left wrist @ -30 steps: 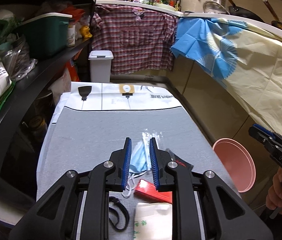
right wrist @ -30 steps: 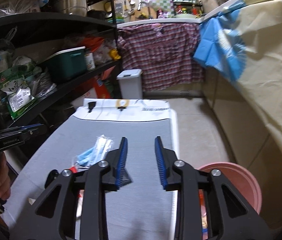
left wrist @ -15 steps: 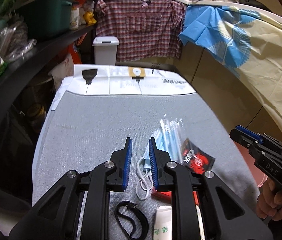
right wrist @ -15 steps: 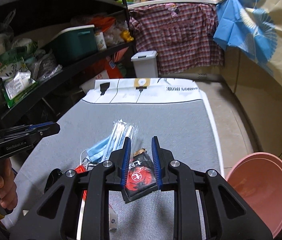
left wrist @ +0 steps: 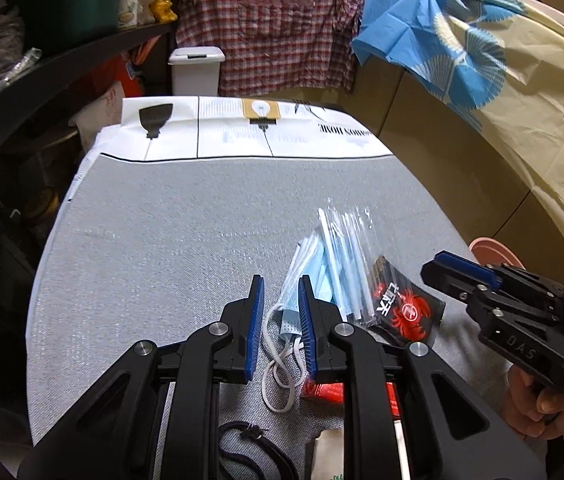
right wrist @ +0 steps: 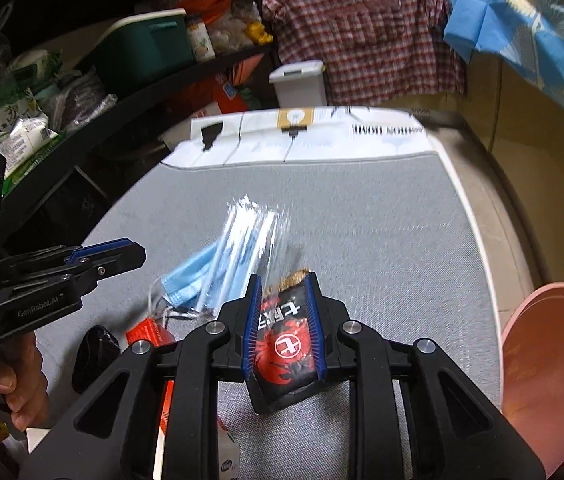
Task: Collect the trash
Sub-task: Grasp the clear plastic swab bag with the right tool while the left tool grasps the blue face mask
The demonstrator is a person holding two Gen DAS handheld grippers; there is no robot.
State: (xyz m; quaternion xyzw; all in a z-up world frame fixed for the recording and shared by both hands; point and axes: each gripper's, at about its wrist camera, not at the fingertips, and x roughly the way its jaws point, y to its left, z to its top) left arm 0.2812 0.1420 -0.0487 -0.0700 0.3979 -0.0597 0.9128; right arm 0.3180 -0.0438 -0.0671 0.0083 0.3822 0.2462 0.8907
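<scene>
Presently right gripper [right wrist: 284, 312] straddles black crab-print snack wrapper [right wrist: 285, 354], fingers narrow either side, contact uncertain, positioned to lift | left gripper [left wrist: 279, 320] narrow, empty above blue face mask [left wrist: 324, 280] | pink basin [right wrist: 550, 376] at 4 o'clock, presumably trash bin.

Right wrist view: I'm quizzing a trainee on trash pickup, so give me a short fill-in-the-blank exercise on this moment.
1. The right hand-held gripper straddles the black snack wrapper printed with a red ____.
2. The light blue face mask lies between the fingers of the ____ hand-held gripper.
3. The round basin beside the grey mat is ____.

Missing words: crab; left; pink
</scene>
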